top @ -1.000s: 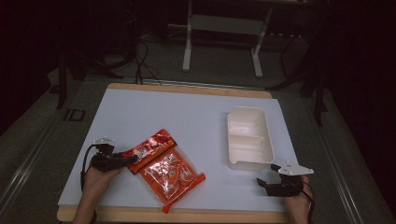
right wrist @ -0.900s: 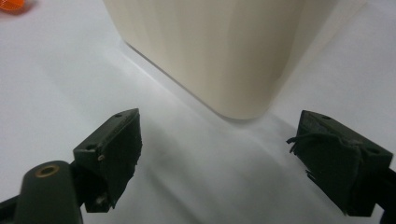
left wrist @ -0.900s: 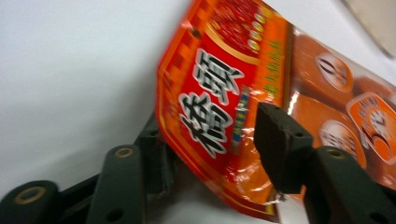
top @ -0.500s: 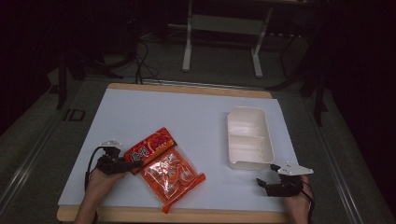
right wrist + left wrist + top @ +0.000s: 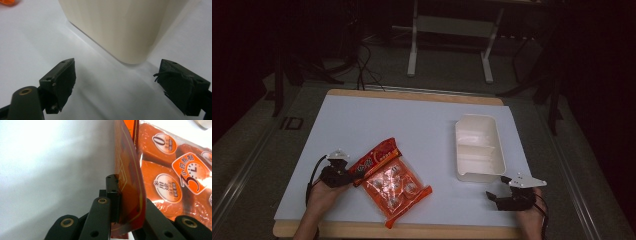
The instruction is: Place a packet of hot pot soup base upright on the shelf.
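Clearly, in the high view the left gripper [image 5: 343, 173] pinches the end of a red packet [image 5: 374, 160] at lower left, beside a glossy orange bag [image 5: 396, 187] of wrapped pieces; the right gripper [image 5: 498, 197] idles at lower right, near a smooth cream tray [image 5: 460, 150].

From the left gripper view, jaws clamp only the packet's [image 5: 128, 177] thin, bowed film edge; slick foil could slip or tear if pulled.

Over in the right gripper view, jaws stand apart, empty, before the tray's [image 5: 125, 27] rounded matte corner.
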